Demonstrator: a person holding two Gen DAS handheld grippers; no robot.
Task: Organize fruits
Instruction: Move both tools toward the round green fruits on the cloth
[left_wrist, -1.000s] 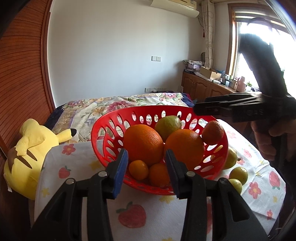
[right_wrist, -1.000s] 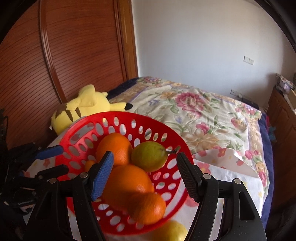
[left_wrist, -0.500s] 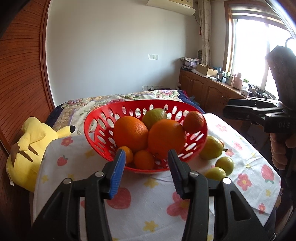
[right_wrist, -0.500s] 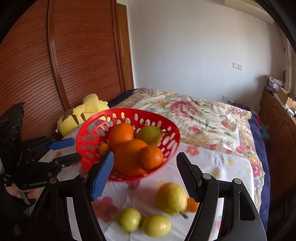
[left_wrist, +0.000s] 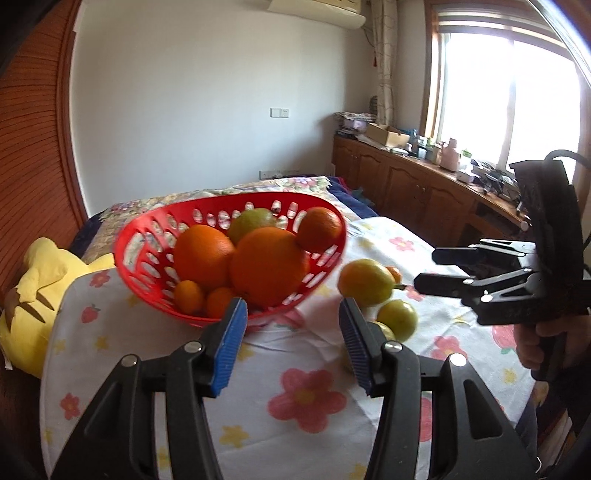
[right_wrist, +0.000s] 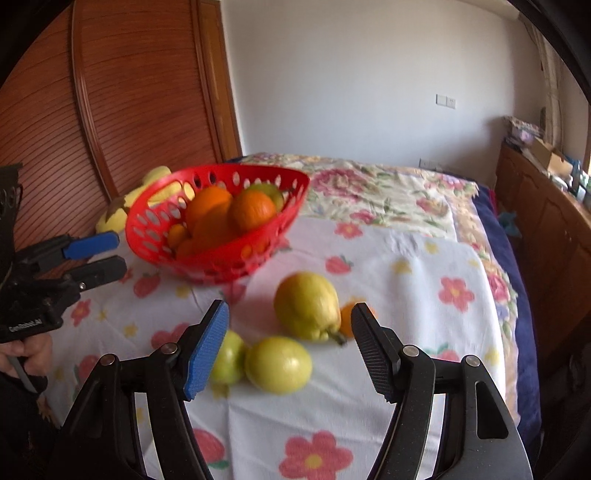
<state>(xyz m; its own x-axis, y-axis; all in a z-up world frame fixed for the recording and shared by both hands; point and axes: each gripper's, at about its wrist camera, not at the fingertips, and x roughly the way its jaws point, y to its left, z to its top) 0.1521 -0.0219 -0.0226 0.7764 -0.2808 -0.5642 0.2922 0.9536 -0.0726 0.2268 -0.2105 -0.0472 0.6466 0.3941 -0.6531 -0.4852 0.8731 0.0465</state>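
- Right wrist view: my right gripper (right_wrist: 290, 345) stands apart, empty, its jaws having just narrowed a little; I should centre on one lemon (right_wrist: 279, 364), then close gently.
- That lemon lies just below the pads, beside the pear (right_wrist: 306, 305).
- My left gripper (left_wrist: 291, 341), jaws just widened and empty, faces the basket (left_wrist: 147, 254).

Both wrist views face the red basket (left_wrist: 229, 236) (right_wrist: 218, 221) from near, the left from its front, the right from its window side.
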